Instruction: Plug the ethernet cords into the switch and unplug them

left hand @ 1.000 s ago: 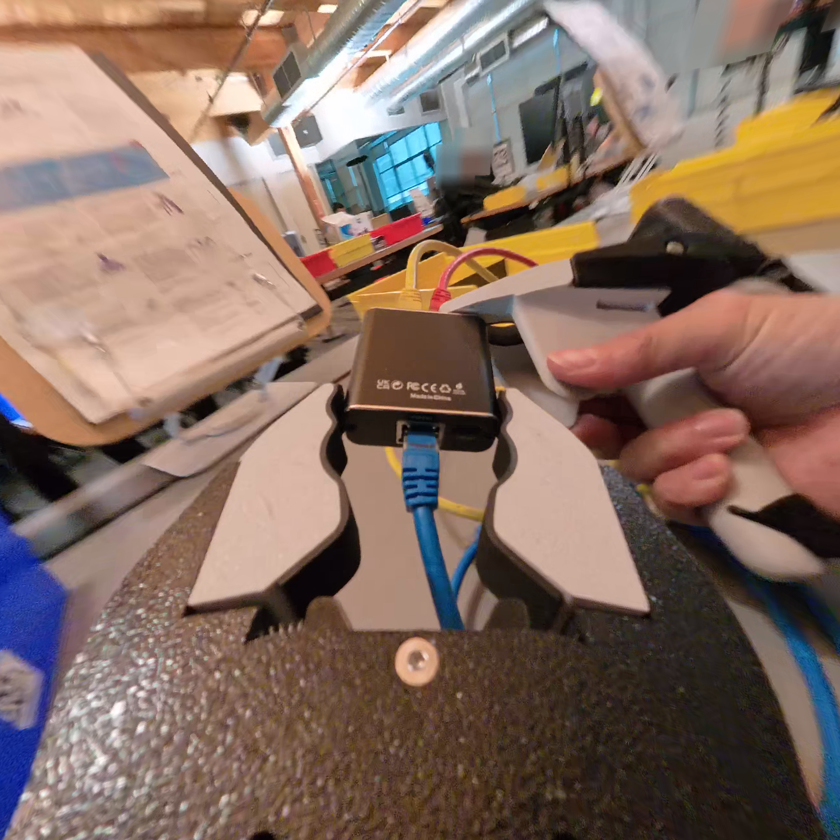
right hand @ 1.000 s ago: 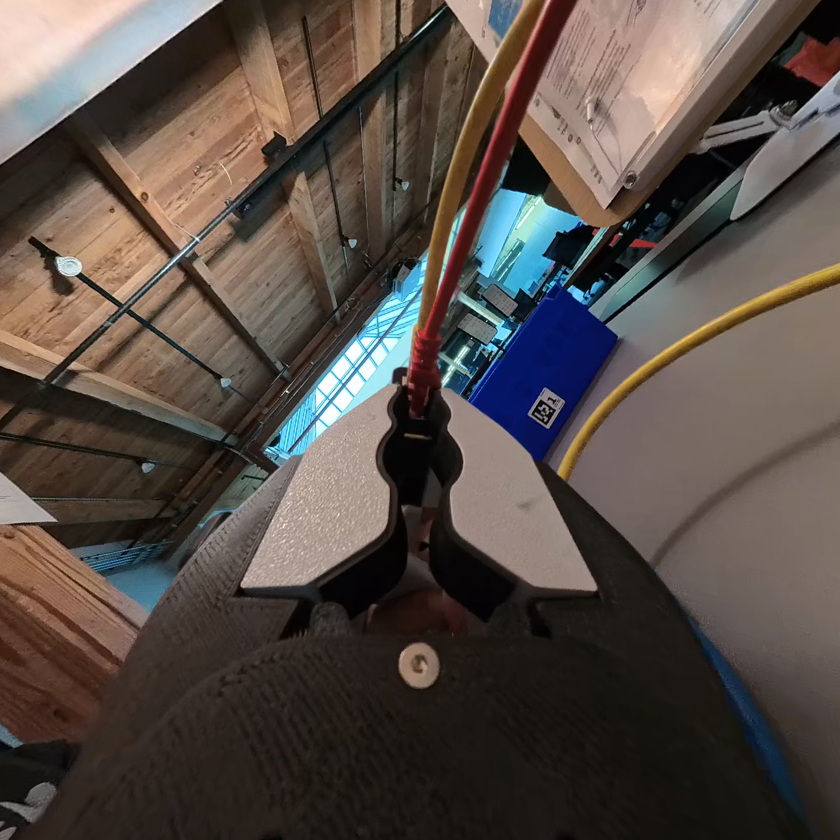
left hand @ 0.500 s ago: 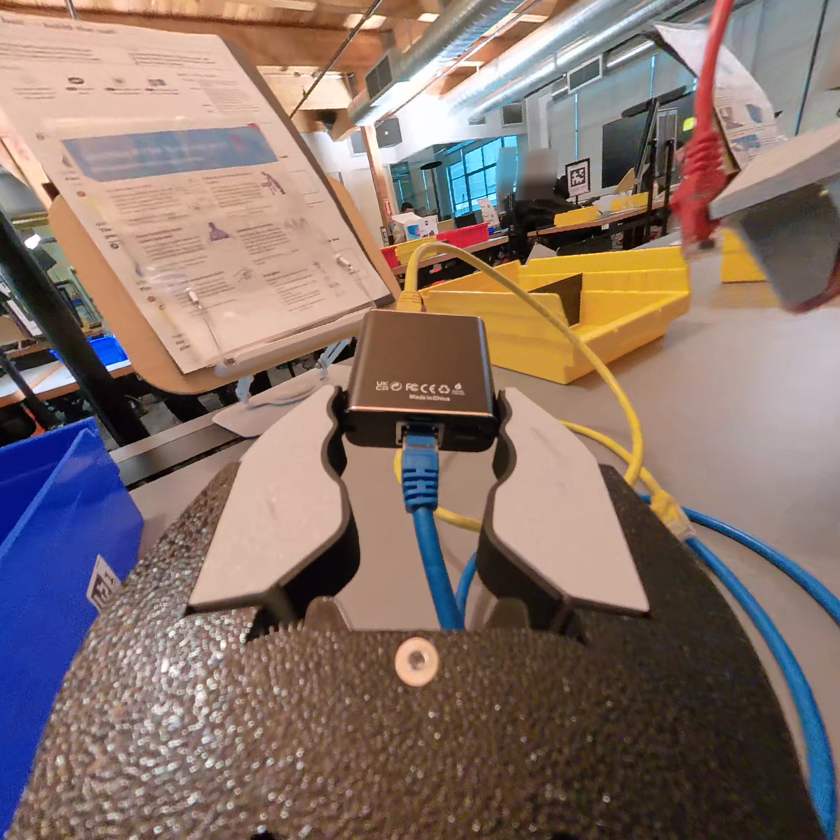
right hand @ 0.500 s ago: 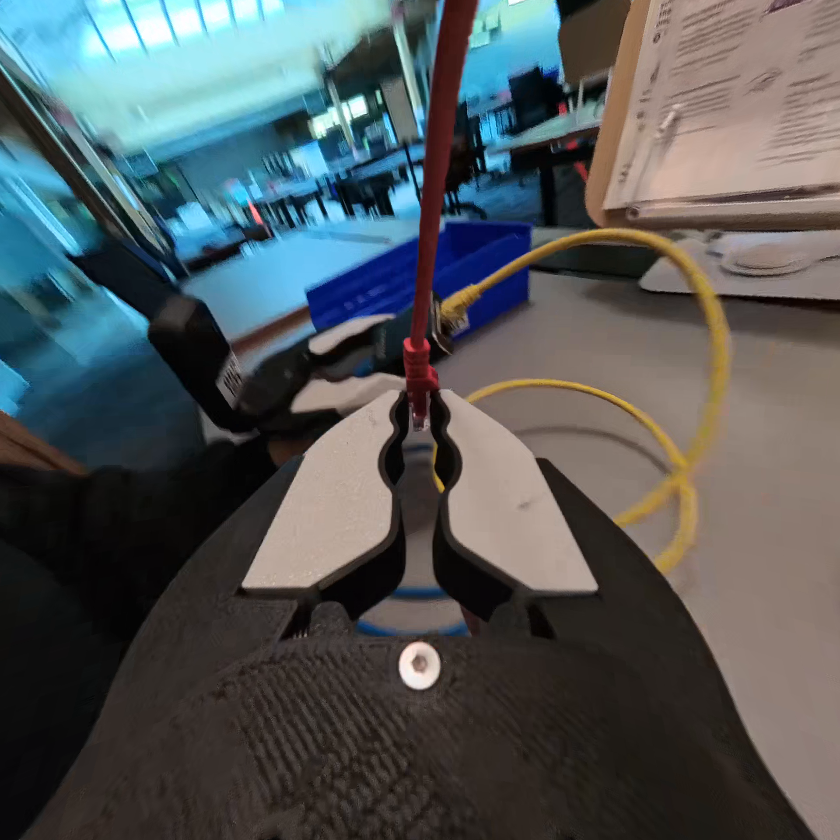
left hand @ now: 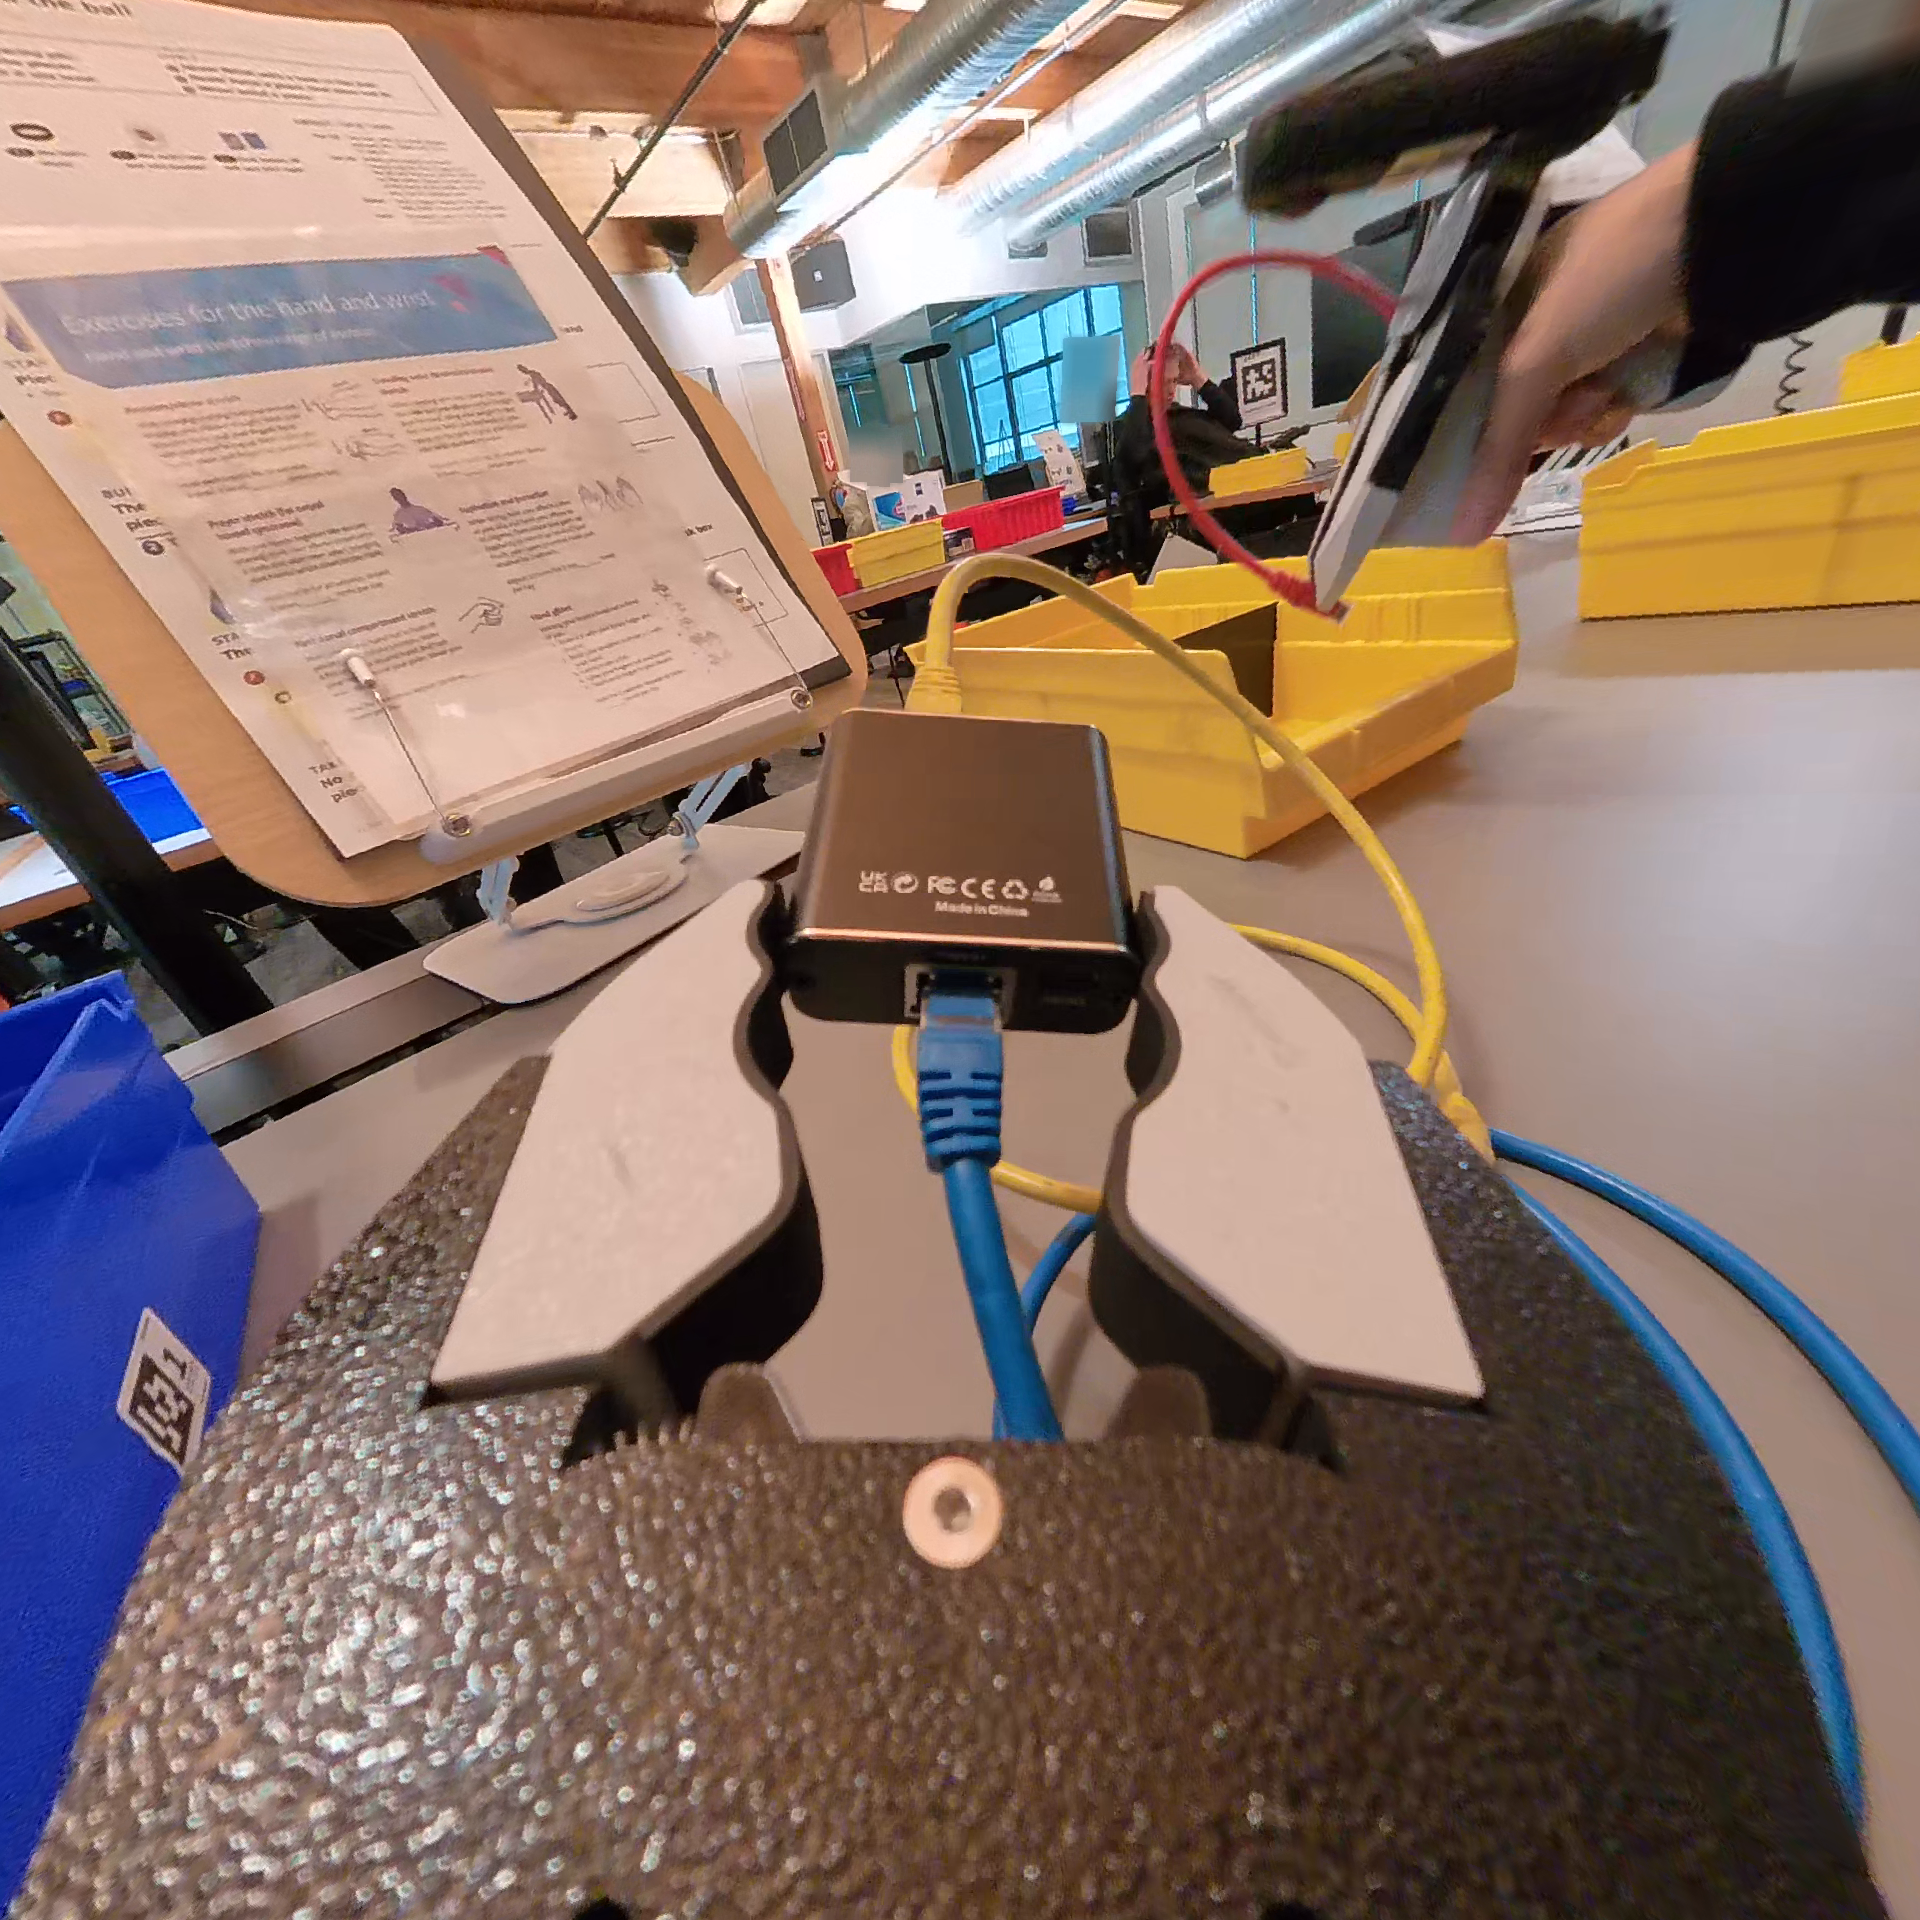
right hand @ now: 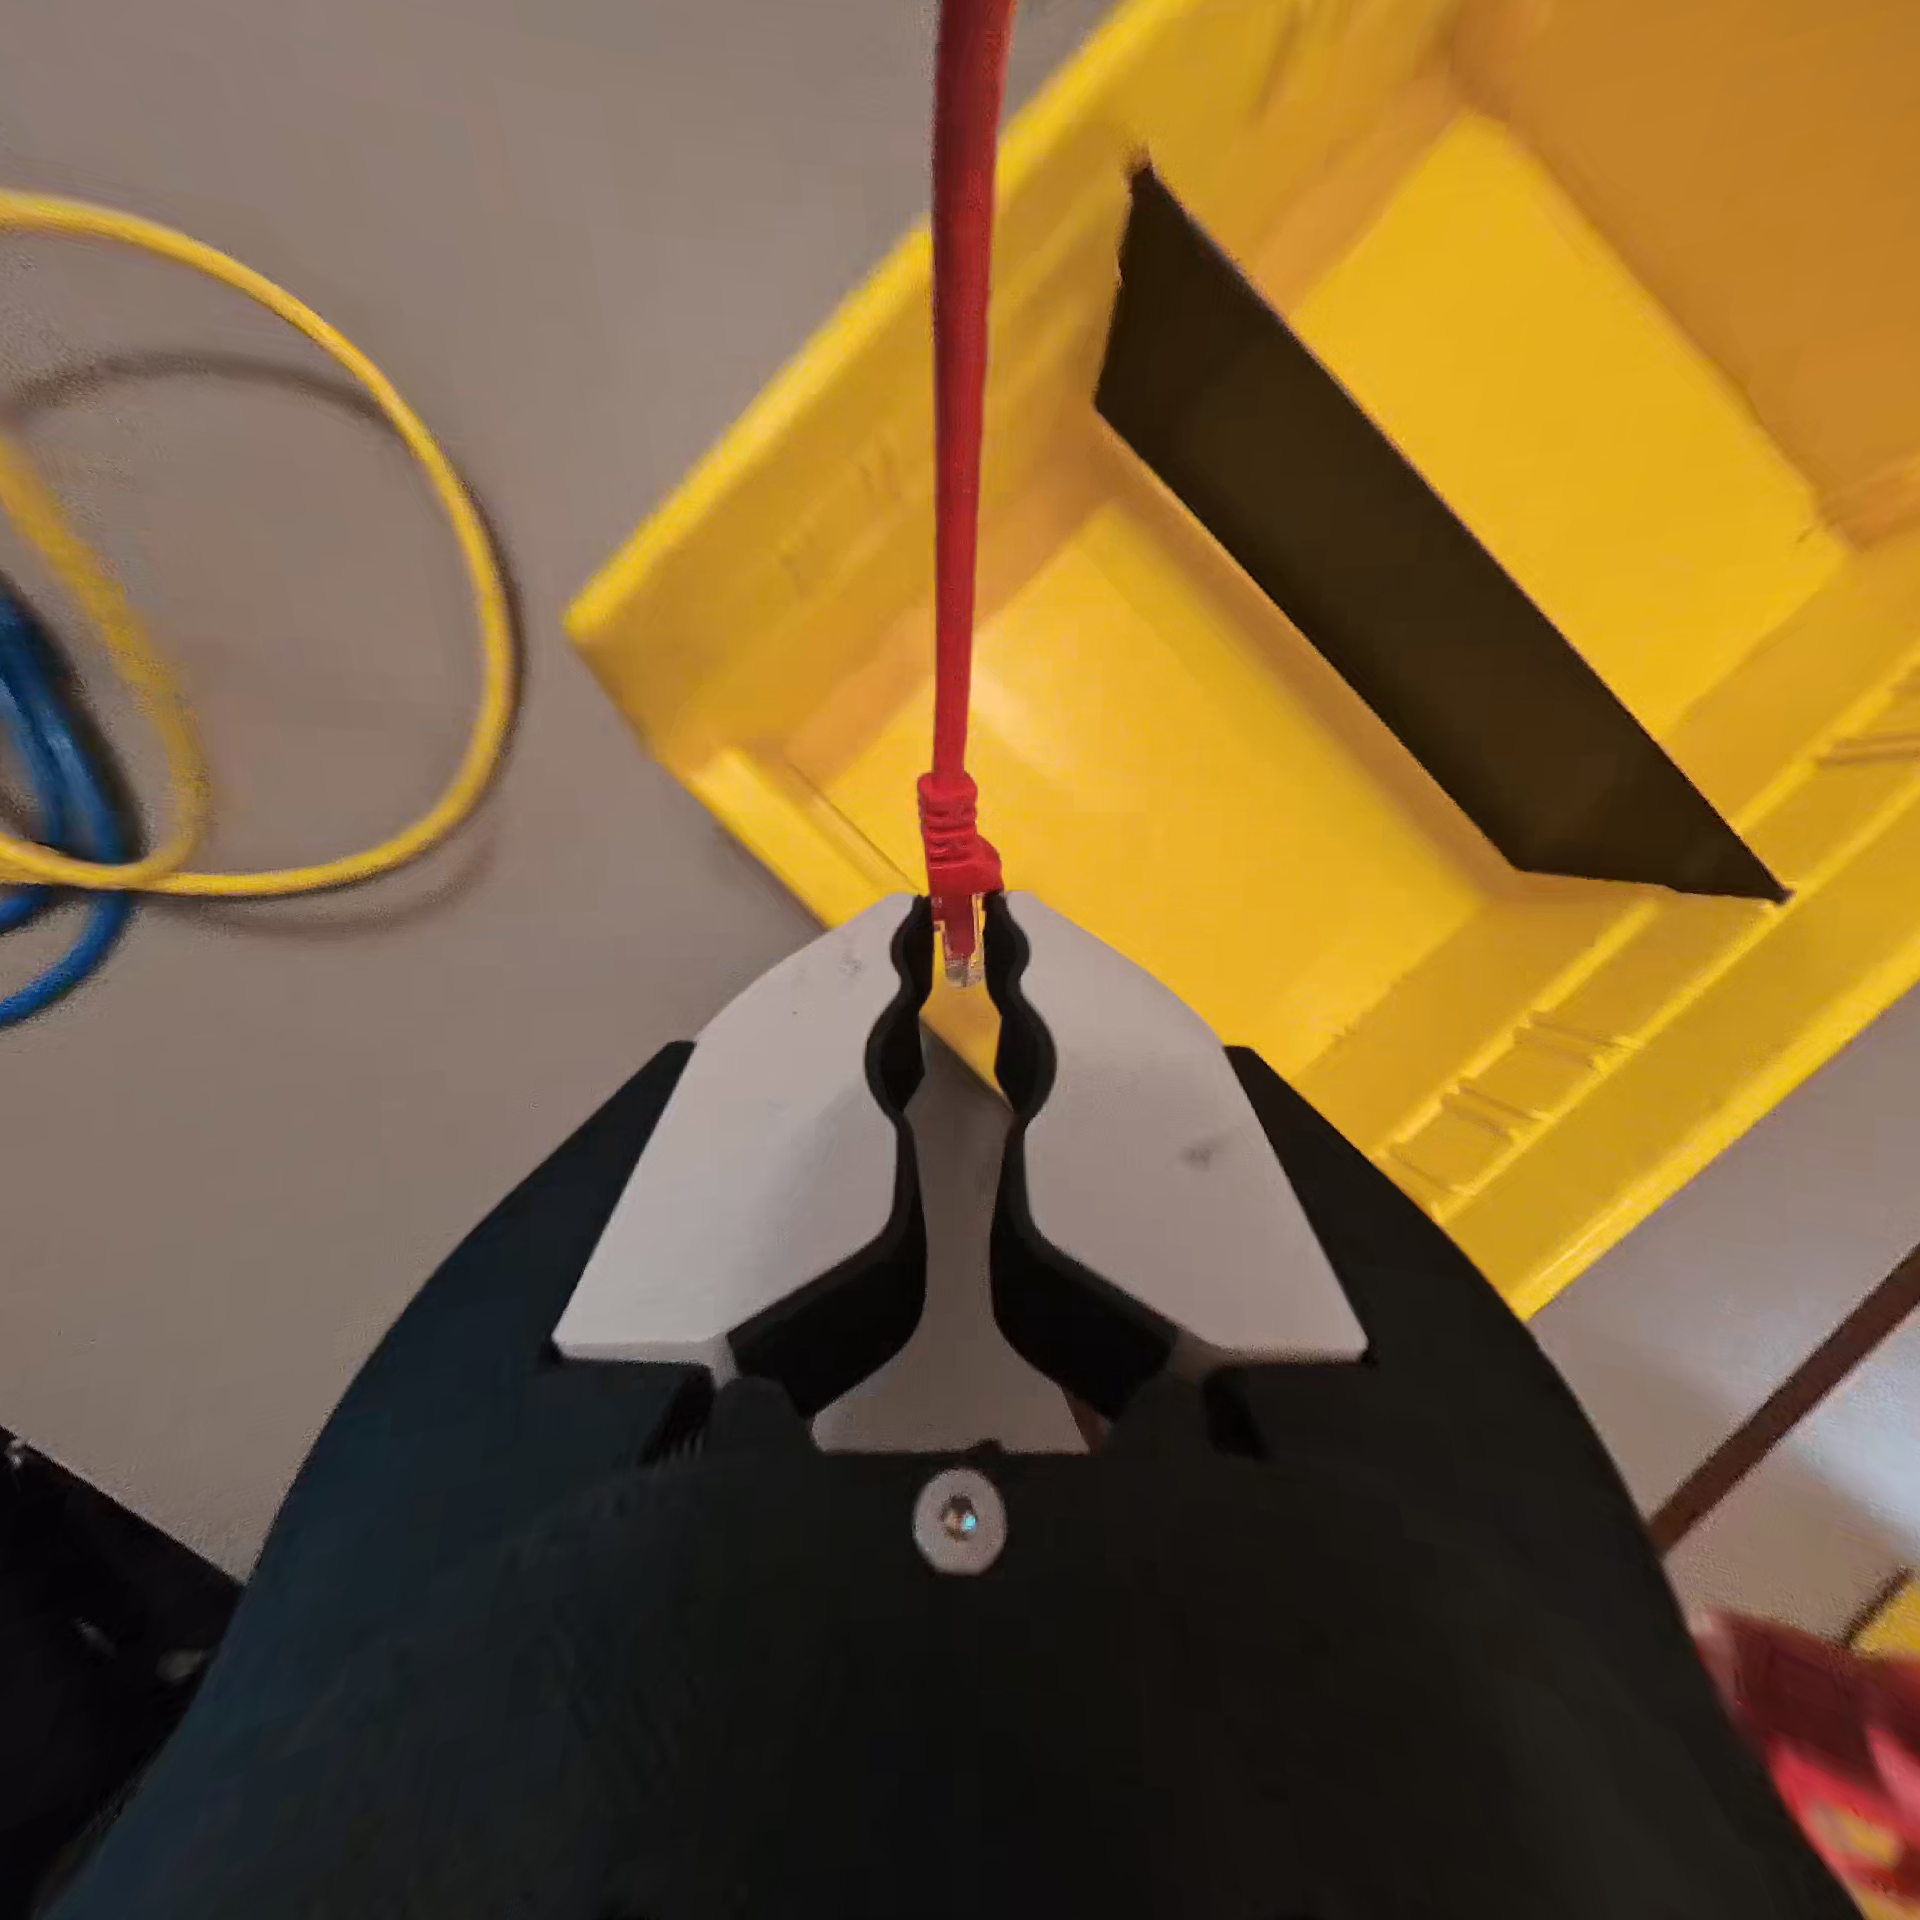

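My left gripper [left hand: 961,925] is shut on the black switch [left hand: 961,831] and holds it by its sides above the grey table. A blue cord [left hand: 961,1101] is plugged into its near port. A yellow cord [left hand: 940,675] is plugged into its far side. My right gripper [right hand: 961,914] is shut on the plug of the red cord [right hand: 958,416] and points down over the yellow bin [right hand: 1299,779]. In the left wrist view the right gripper [left hand: 1340,592] is up at the right, away from the switch, with the red cord [left hand: 1174,436] looping from it.
A yellow bin [left hand: 1195,769] sits behind the switch, with more bins at the far right. A document stand [left hand: 364,499] holding a sheet stands at the left. A blue bin [left hand: 94,1247] is at the near left. Yellow [right hand: 447,520] and blue [right hand: 62,748] cords lie looped on the table.
The right gripper pulled the red cord out of the switch's far side, carried it up and to the right, and turned to point down over the yellow bin. The left gripper kept holding the switch.
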`<state>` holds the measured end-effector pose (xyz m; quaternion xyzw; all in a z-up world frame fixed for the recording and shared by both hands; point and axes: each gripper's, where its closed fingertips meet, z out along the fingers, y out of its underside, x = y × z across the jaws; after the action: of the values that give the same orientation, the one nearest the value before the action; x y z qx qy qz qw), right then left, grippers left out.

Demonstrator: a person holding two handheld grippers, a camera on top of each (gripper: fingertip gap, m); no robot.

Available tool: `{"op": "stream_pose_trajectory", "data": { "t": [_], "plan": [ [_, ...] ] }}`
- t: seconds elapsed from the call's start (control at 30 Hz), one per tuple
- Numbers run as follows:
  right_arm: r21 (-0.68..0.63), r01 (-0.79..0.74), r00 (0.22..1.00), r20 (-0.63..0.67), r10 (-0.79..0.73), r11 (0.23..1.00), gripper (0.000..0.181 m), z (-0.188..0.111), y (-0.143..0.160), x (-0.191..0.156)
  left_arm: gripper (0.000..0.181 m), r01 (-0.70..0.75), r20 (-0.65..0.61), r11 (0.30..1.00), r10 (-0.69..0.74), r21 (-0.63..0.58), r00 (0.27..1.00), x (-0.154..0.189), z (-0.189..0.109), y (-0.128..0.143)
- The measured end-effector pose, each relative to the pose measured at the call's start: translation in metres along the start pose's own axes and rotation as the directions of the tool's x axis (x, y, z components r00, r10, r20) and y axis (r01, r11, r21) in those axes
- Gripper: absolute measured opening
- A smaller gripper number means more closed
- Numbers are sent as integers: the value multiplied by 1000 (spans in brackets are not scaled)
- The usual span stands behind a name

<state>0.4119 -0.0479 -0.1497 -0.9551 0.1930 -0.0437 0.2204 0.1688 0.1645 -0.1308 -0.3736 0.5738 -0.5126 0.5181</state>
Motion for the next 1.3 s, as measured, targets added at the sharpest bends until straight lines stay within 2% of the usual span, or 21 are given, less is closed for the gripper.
{"op": "stream_pose_trajectory", "data": {
  "t": [0.1, 0.17, 0.27, 0.33, 0.5, 0.63, 0.73, 0.83, 0.9, 0.97, 1.0, 1.03, 1.07, 1.13, 1.2, 1.23, 1.3],
  "plan": [
    [-170, 4, 999, -43, -12, 985, 10, 26, 18, 22, 63, -1, -2, 1000, 1, 0, 1000, 0, 0, 0],
    [-313, 30, 997, -52, -49, 949, 11, 41, 36, 31, 63, 0, -3, 1000, 0, -3, 1000, -1, 0, 1],
    [-462, 70, 989, -82, -121, 884, 13, 47, 53, 42, 63, 7, -9, 1000, -7, -2, 1000, 0, 0, 0],
    [-491, 66, 987, -93, -128, 869, 15, 50, 55, 45, 63, 8, -14, 1000, -8, -8, 1000, 1, 1, 1],
    [-435, 53, 989, -101, -108, 899, 42, 46, 42, 44, 63, 12, -21, 1000, -12, -9, 1000, 2, 1, 1],
    [-309, 61, 987, -123, -103, 949, 63, 25, 17, 35, 63, 19, -28, 1000, -19, -14, 999, 2, 1, 2],
    [-75, 50, 992, -111, -58, 996, 68, -8, -16, 14, 63, 22, -39, 1000, -23, -15, 999, 4, 1, 3],
    [239, -11, 998, 66, -5, 971, 69, -42, -51, -43, 63, 19, -55, 1000, -20, -14, 998, 7, 2, 2],
    [382, -80, 971, 238, -14, 921, 64, -61, -63, -96, 63, 17, -71, 1000, -17, -11, 997, 10, 3, 2],
    [465, -141, 925, 376, -51, 874, 64, -71, -63, -148, 63, 7, -77, 1000, -8, -6, 997, 12, 3, 1],
    [498, -140, 914, 398, -82, 856, 60, -72, -61, -168, 63, 4, -77, 1000, -5, -8, 997, 12, 3, 1],
    [539, -120, 927, 361, -100, 834, 57, -70, -59, -176, 63, 5, -78, 1000, -6, -10, 997, 12, 2, 2],
    [573, -87, 960, 267, -86, 815, 55, -65, -59, -169, 63, 7, -78, 1000, -8, -9, 997, 12, 2, 2],
    [603, -27, 999, 1, 33, 797, 51, -59, -60, -114, 63, 9, -78, 1000, -10, -6, 997, 12, 2, 1],
    [620, -54, 980, -118, 161, 782, 49, -56, -63, -57, 63, 6, -78, 1000, -7, -10, 997, 12, 2, 2],
    [602, -45, 970, -164, 179, 797, 55, -48, -63, -33, 63, 4, -80, 1000, -5, -10, 997, 12, 3, 2],
    [457, -26, 959, -239, 151, 889, 64, -14, -51, 2, 63, 1, -87, 1000, -2, -12, 996, 14, 4, 2]
  ]
}}
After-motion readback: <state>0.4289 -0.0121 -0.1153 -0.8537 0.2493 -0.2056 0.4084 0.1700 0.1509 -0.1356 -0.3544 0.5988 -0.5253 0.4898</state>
